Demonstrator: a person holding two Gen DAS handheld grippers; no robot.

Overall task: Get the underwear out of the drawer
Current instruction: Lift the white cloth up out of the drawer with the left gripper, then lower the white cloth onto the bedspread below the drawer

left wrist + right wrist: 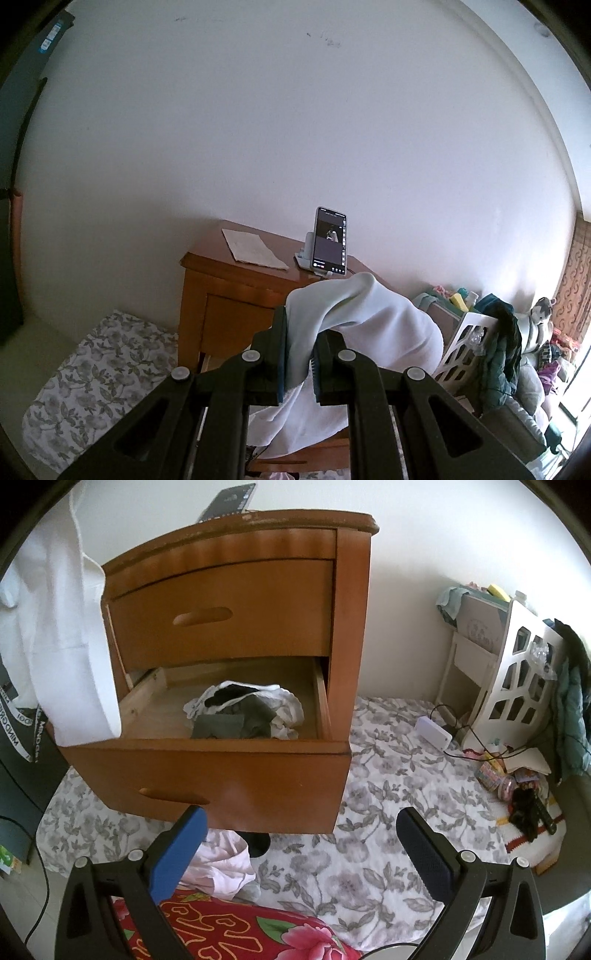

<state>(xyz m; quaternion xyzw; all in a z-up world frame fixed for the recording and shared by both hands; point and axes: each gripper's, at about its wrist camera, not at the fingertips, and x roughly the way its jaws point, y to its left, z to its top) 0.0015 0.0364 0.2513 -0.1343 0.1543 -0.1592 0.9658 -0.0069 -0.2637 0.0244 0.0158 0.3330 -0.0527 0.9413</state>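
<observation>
The left gripper (297, 354) is clamped on a pale, whitish piece of underwear (354, 314), which bunches up between the pads and drapes down in front of the wooden nightstand (225, 291). In the right wrist view the same pale cloth (70, 627) hangs at the left, over the near left corner of the open lower drawer (207, 775).

The right gripper (299, 845) has its fingers wide apart with nothing between them, hovering in front of the drawer's front panel. Inside the drawer, toward its right side, lies a small heap of garments (247, 712): white cloth, a black piece and a grey-green piece. The upper drawer (221, 609) is closed.

On the nightstand's top a phone (330, 240) stands upright in a stand near the right edge with its screen lit; the text on it is too small to read. A sheet of paper (255, 249) lies toward the back left of the top.

At the far left of the right wrist view a dark strap (26, 723) carries white lettering that appears to repeat "MINDORI", partly cut off. A floral bedsheet (399, 786) covers the surface under the nightstand, and a red floral cloth (236, 930) lies at the bottom edge.
</observation>
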